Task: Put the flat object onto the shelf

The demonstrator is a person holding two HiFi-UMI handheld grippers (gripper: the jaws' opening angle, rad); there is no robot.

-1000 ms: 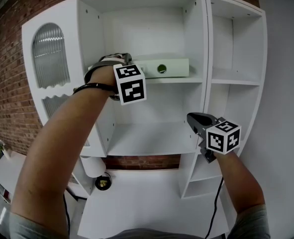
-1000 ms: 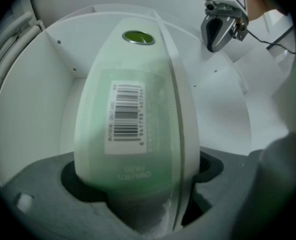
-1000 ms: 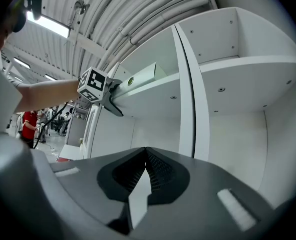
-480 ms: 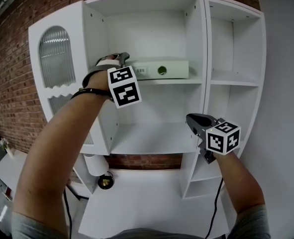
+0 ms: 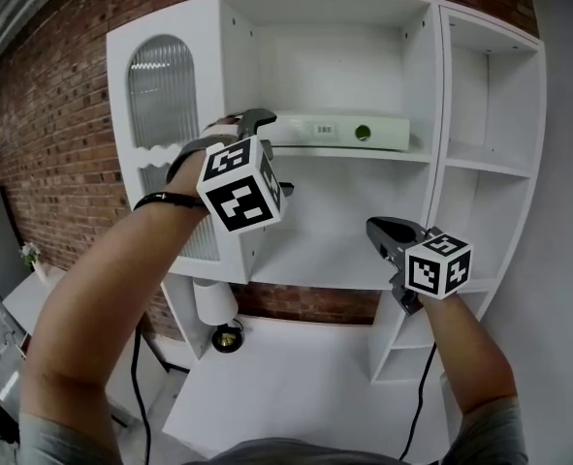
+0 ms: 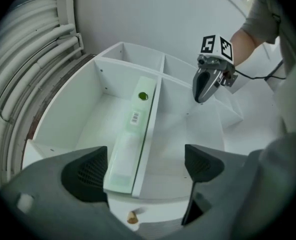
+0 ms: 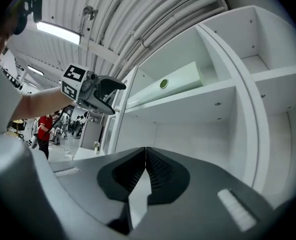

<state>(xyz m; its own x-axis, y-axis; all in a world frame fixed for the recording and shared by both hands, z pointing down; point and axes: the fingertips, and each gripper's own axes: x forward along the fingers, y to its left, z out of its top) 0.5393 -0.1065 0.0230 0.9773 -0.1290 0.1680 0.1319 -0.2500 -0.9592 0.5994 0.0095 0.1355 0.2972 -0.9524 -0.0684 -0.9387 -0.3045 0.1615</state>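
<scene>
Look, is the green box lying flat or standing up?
Lying flat: the box rests lengthwise on the shelf, its long side along the front edge.

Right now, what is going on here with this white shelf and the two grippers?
A person holds a gripper in each hand before a white shelf unit. The flat pale green box already lies on an upper shelf board. The left gripper is in front of it, jaws apart and closing, nothing pressed between them. The right gripper hangs lower, jaws shut and empty.
</scene>
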